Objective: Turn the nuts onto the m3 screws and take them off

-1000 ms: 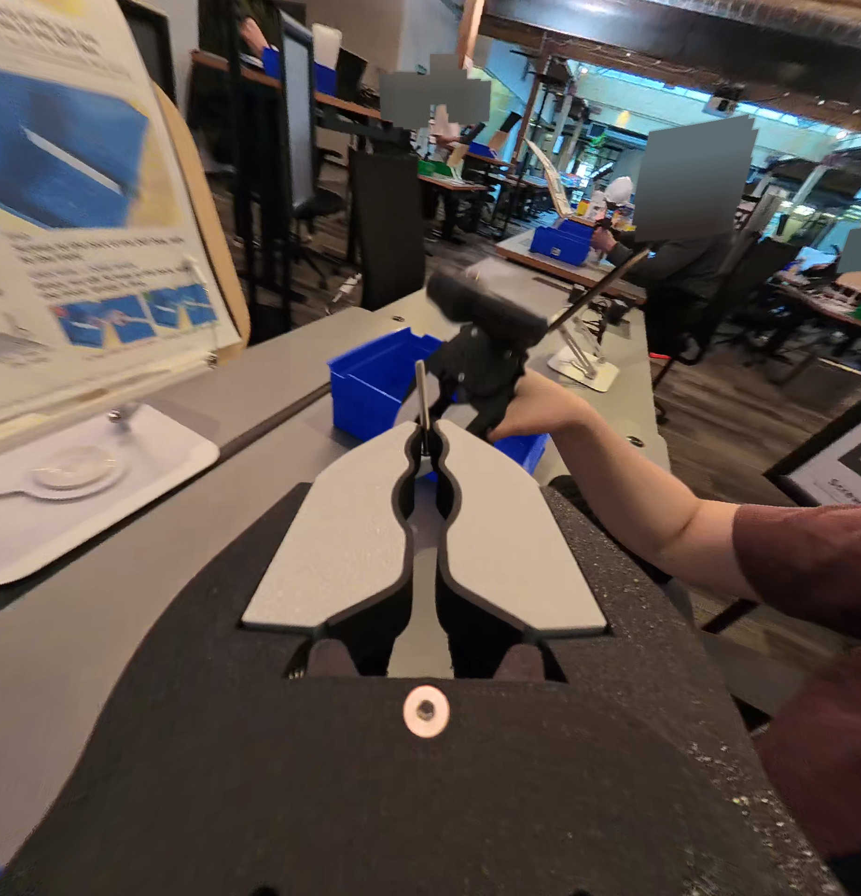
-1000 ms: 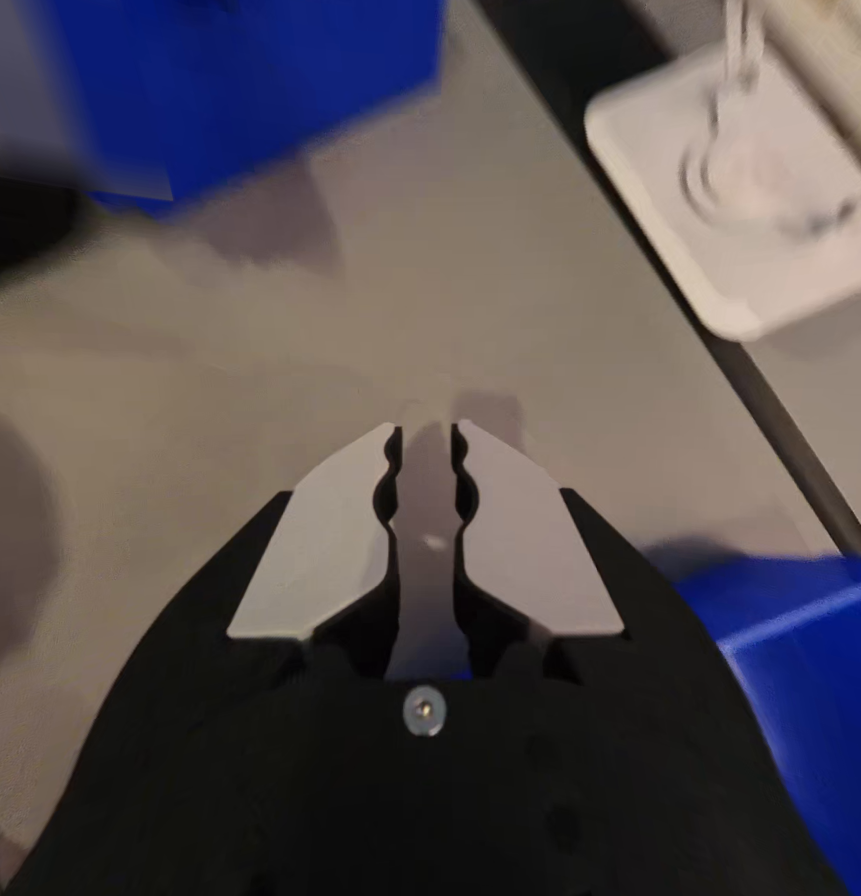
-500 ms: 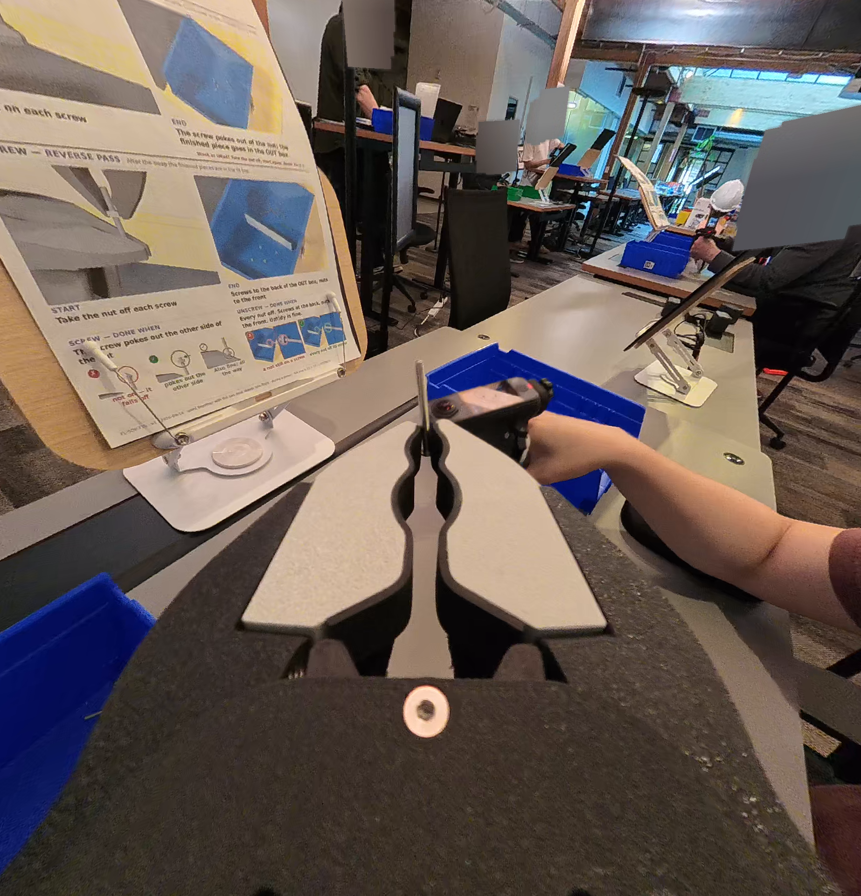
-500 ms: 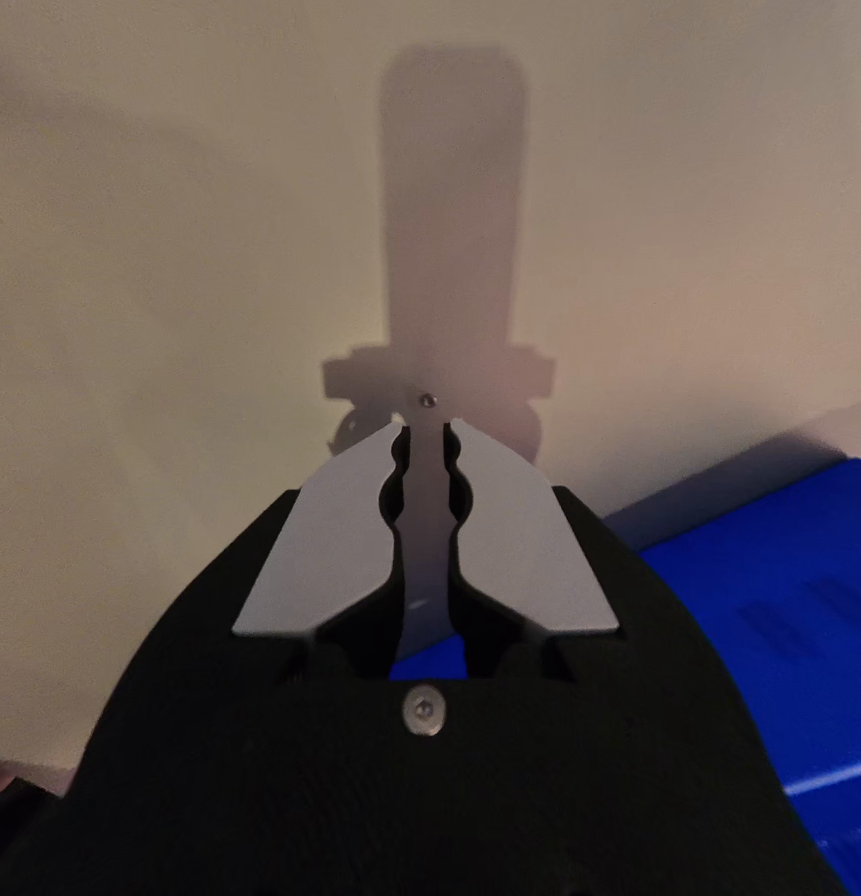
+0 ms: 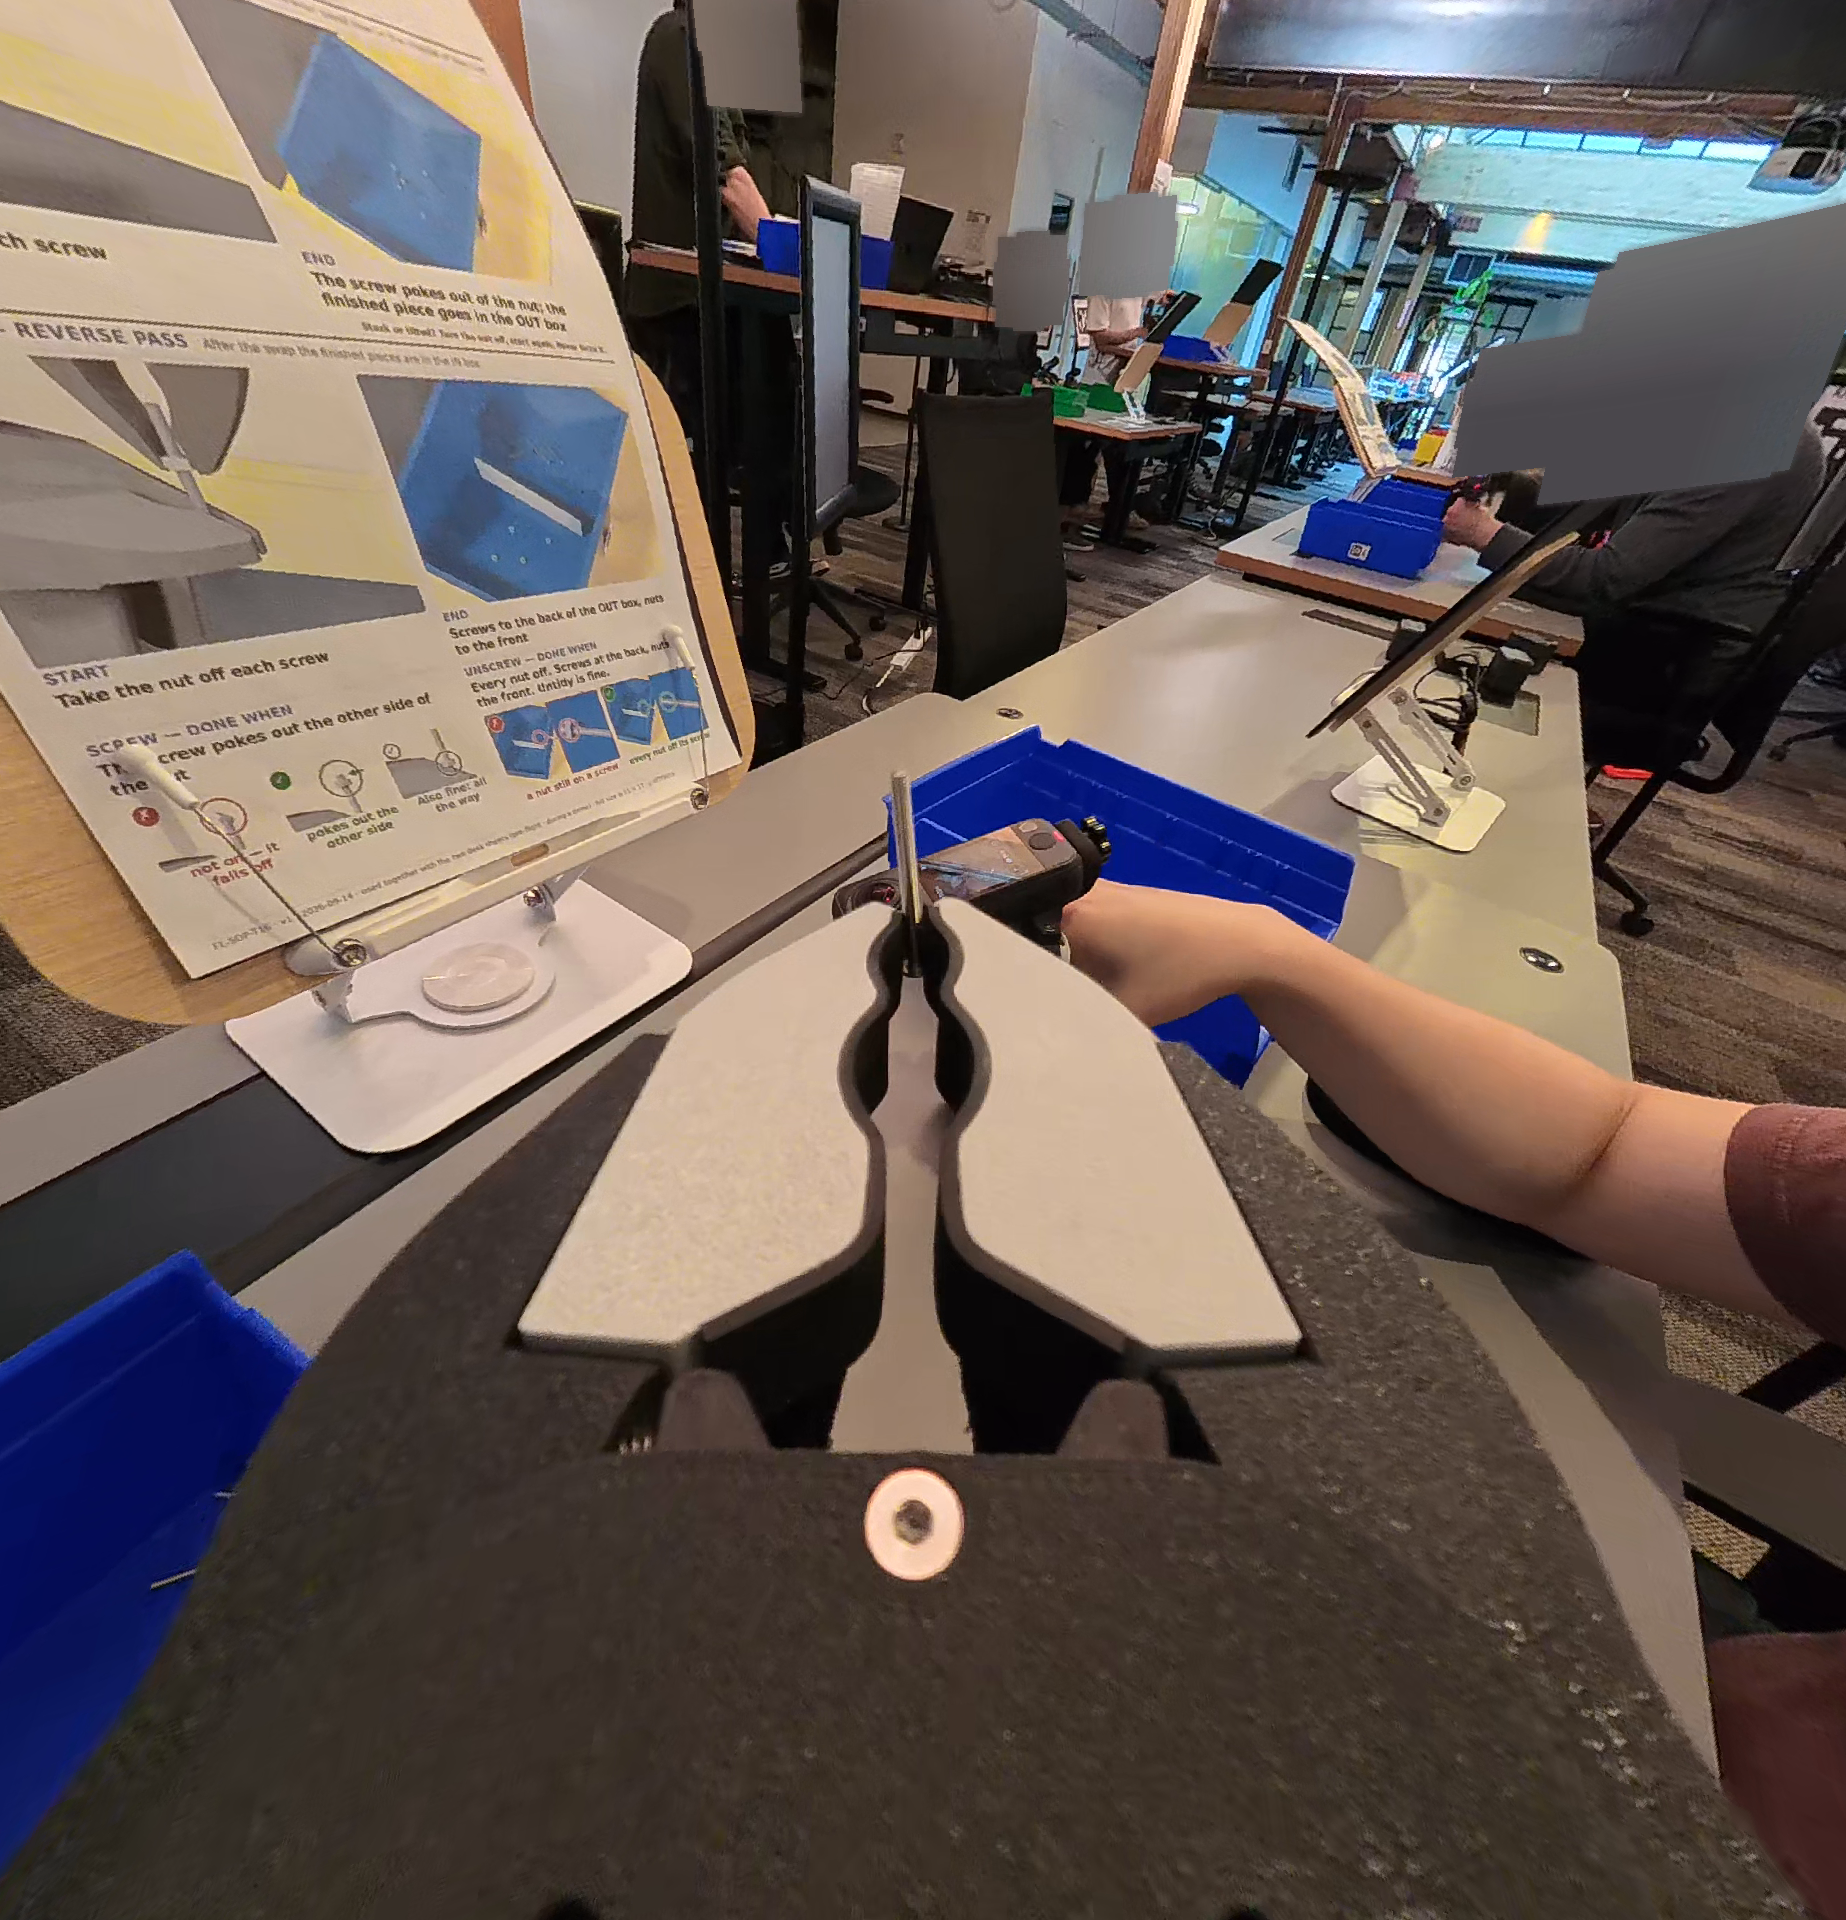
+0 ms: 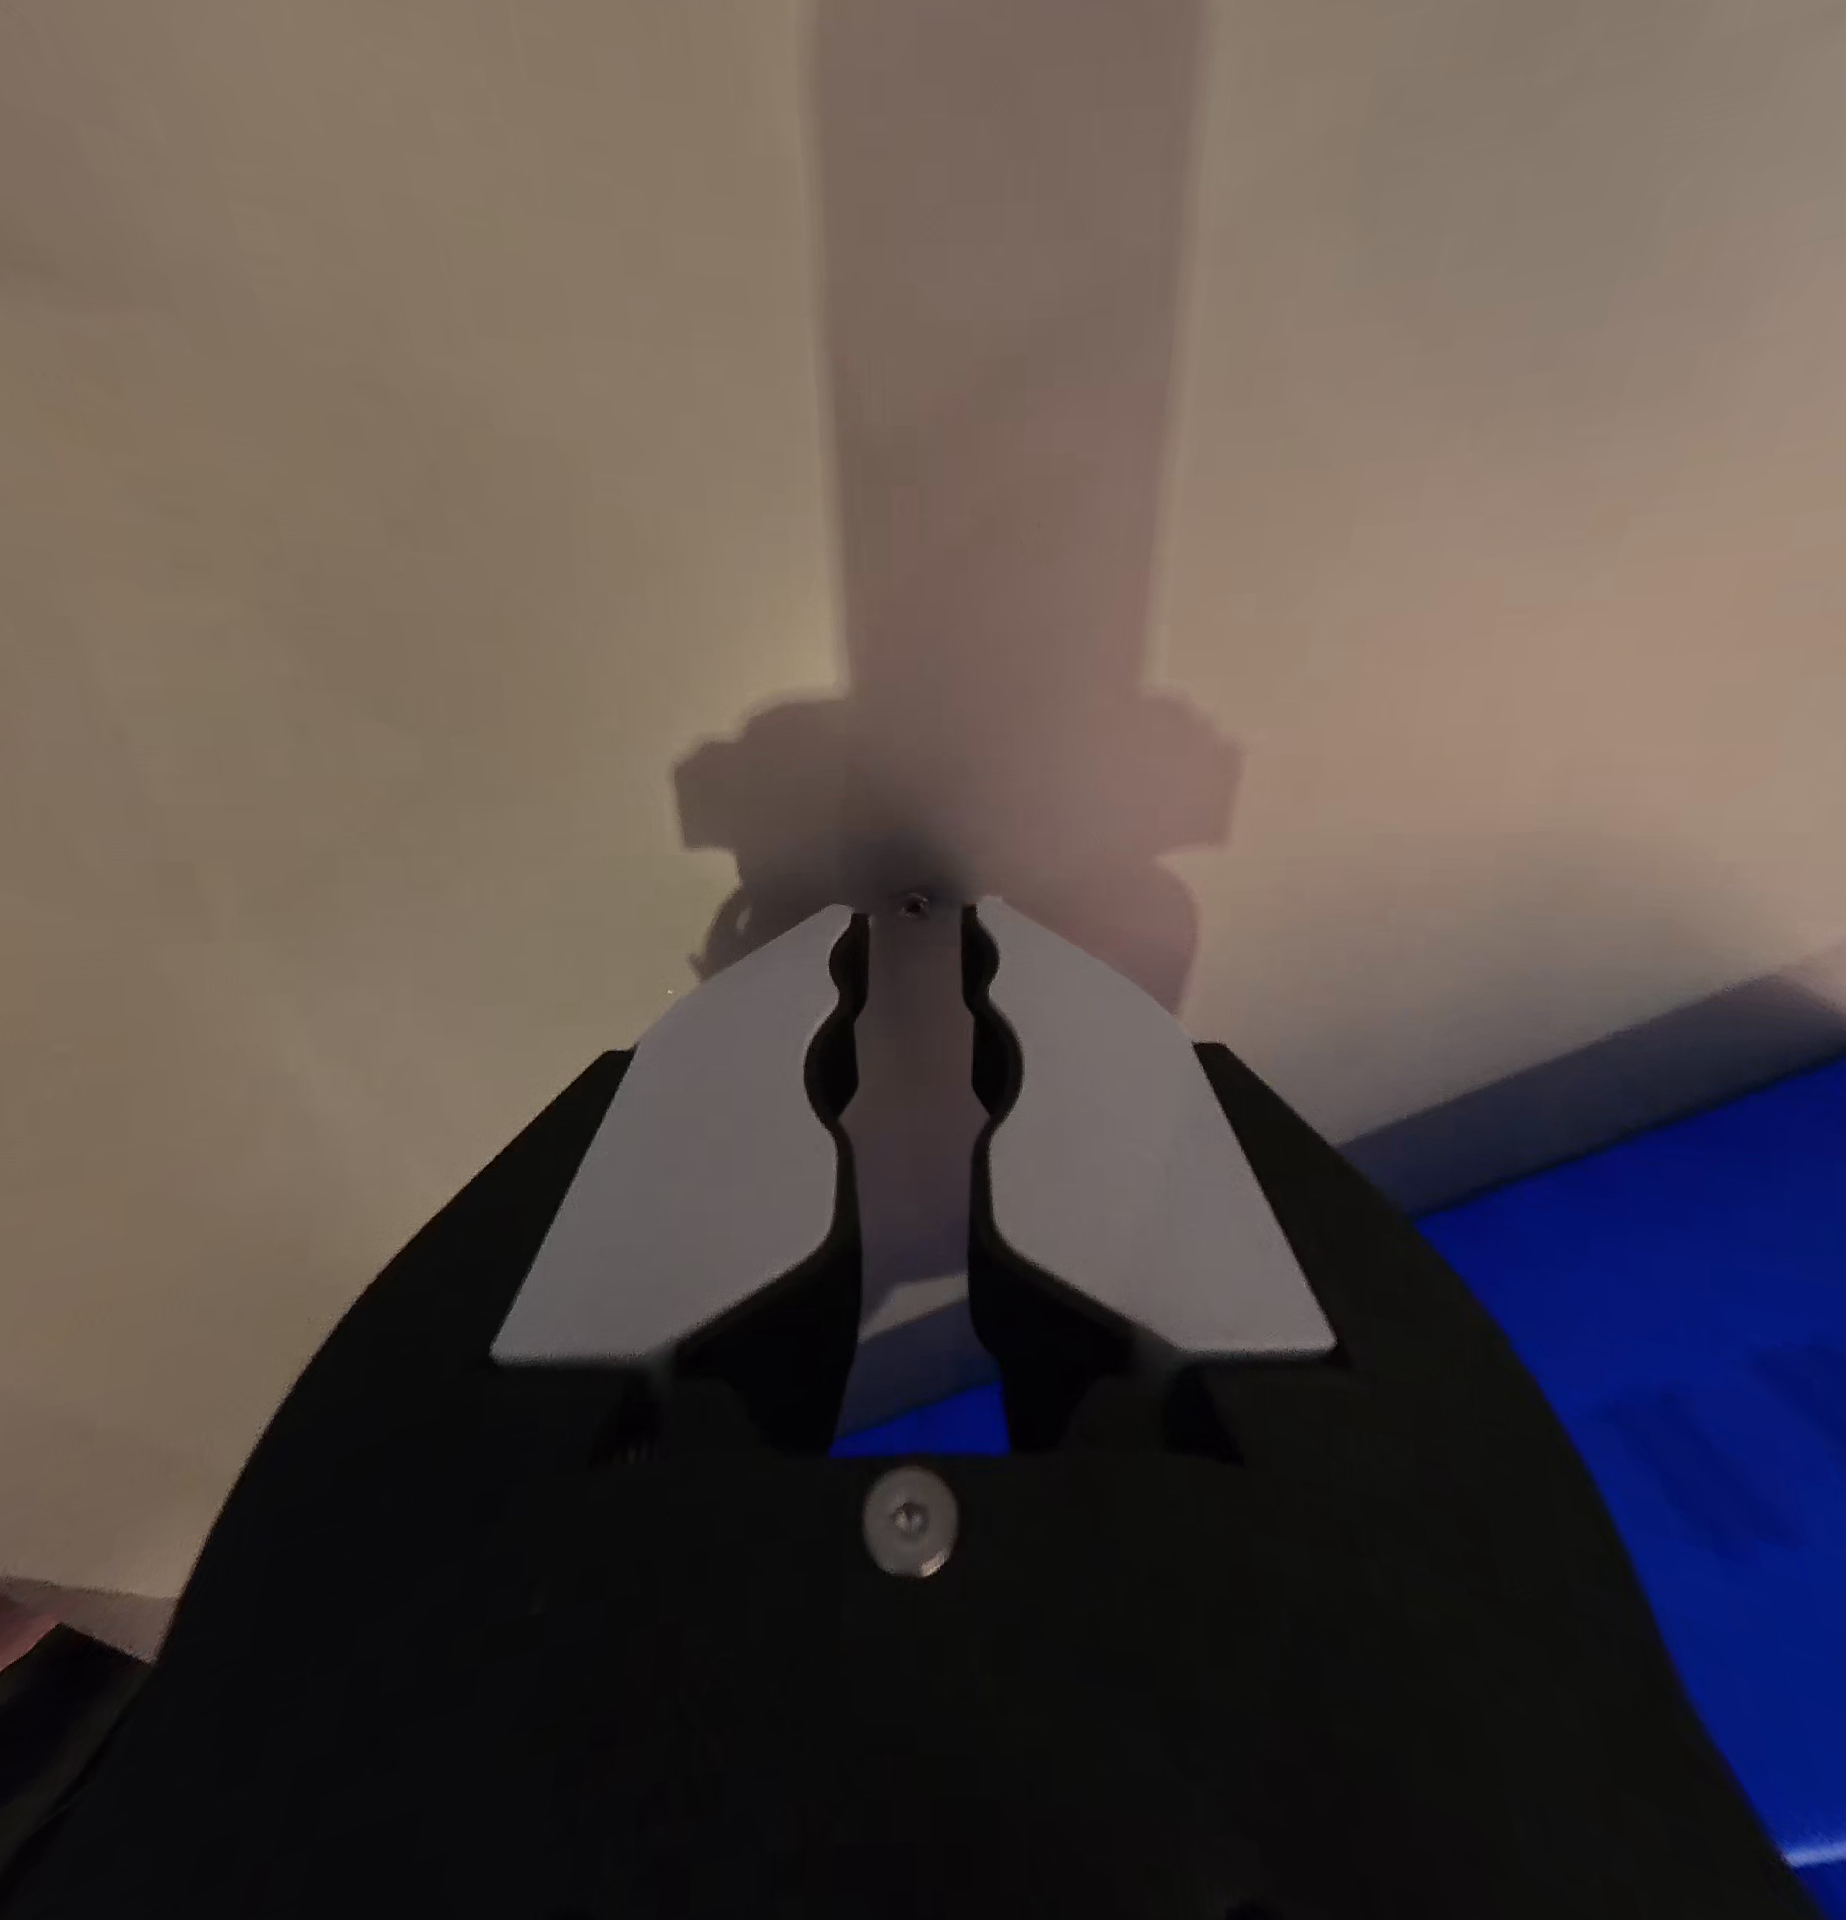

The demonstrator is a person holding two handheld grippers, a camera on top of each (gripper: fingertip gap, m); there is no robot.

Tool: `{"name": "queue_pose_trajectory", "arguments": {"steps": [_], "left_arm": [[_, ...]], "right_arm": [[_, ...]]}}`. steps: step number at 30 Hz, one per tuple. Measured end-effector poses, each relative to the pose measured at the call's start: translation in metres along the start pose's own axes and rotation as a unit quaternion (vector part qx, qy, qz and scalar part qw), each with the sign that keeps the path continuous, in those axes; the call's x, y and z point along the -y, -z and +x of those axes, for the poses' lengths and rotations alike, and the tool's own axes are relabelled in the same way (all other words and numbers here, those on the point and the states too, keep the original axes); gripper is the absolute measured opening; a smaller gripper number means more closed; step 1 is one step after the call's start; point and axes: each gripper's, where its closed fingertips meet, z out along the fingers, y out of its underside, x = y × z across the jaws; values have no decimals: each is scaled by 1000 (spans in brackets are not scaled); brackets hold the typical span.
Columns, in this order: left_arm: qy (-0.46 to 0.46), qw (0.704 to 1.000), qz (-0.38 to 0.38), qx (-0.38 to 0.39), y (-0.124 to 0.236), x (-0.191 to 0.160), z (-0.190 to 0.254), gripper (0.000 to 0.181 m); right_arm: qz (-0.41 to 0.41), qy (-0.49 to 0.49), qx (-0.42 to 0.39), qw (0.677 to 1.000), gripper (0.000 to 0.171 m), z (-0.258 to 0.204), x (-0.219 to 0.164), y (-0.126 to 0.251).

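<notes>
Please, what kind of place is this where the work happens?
Most likely a shared workshop or lab hall with many work stations. Rows of desks run far back, blue parts bins sit on the grey tables, and an illustrated instruction sheet stands on a holder.

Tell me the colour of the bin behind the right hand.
Blue bin, clearest in the left wrist view.

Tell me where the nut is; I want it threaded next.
In the right wrist view, the nut lies on the table, just ahead of the right gripper.
</notes>
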Motion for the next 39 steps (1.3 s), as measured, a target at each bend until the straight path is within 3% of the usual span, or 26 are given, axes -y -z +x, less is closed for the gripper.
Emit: {"name": "queue_pose_trajectory", "arguments": {"steps": [14,24,32,35,39], "left_arm": [[-3,1000,-12,-5,-8,-5,5,3],[-3,1000,-18,-6,-10,-8,6,3],[2,998,-55,-17,-31,-30,7,3],[-1,997,-76,-10,-42,-43,5,3],[-4,994,-111,-23,-64,-67,13,3]], "right_arm": [[-4,2,-6,1000,19,1,0,-4],[-6,8,-3,1000,9,-2,0,-5],[-2,7,-2,1000,6,-2,-3,-4],[22,5,8,1000,6,-4,-3,11],[138,28,79,987,6,-27,7,69]]}}
